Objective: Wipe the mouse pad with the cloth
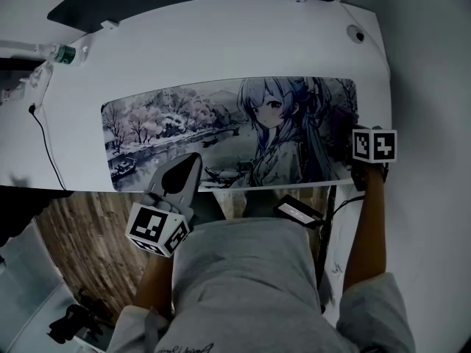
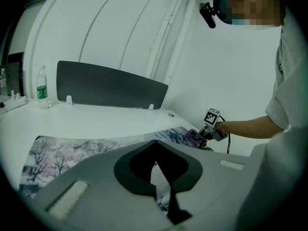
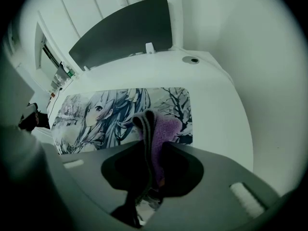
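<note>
While clamped in right gripper (image 3: pixel 154 146) jaws, cloth (image 3: pixel 166 128) overlies mouse pad (image 3: pixel 96 114).

Grey short-sleeved shirt (image 1: pixel 250 271); black-and-white marker cubes (image 1: pixel 157 229).

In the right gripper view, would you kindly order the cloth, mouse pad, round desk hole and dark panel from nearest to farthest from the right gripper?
1. Cloth: clamped in the jaws of the right gripper.
2. Mouse pad: just ahead, spreading left.
3. Round hole: farther back, to the right.
4. Dark panel: along the far edge, behind.
</note>
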Available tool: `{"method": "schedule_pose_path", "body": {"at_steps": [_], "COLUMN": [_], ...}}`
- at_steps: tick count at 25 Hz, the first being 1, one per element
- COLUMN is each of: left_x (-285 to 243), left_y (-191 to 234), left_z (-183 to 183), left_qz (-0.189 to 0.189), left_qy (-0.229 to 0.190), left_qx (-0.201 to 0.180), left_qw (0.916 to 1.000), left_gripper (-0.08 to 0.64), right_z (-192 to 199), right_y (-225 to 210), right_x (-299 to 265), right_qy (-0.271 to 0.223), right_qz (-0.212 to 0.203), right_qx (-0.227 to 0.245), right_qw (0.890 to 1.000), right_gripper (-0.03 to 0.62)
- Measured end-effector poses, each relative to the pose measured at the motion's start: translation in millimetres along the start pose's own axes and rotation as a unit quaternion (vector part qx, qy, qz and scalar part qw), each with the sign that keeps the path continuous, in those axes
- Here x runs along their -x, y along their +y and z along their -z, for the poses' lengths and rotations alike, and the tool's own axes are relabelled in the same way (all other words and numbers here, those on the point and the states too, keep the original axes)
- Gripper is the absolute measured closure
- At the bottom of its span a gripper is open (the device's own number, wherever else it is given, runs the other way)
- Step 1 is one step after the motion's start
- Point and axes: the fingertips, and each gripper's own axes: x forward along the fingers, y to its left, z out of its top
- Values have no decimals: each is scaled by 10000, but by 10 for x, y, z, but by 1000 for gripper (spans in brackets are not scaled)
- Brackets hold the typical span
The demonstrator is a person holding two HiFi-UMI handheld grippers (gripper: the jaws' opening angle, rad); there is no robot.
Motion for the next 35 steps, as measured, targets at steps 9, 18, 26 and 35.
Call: {"method": "schedule_pose_path", "body": {"at_steps": [9,18,26,35], "left_x": [357,582,918,1366], "left_y": [693,1113,1543,2056], "left_z": [77,128,307,426], "left_qz": [-79,53,-31,-127], "left_qy": [2,-24,-24,-8], "left_qx": [26,36,133,157], "left_qw": [10000,10000,9999,9998], "left_gripper": [544,545,545,545], "right_z": [-51,-125,-184,-224], "right_y": [725,1497,2150,2807], "right_x": [-180,-321,-481,-617], "right_qy": [72,97,55,-8], "right_qz": [18,-109,-231,-366], "right_qx": [74,167,276,272], "right_qw": [9999,9998,9993,9990], "right_gripper": [495,495,495,495]}}
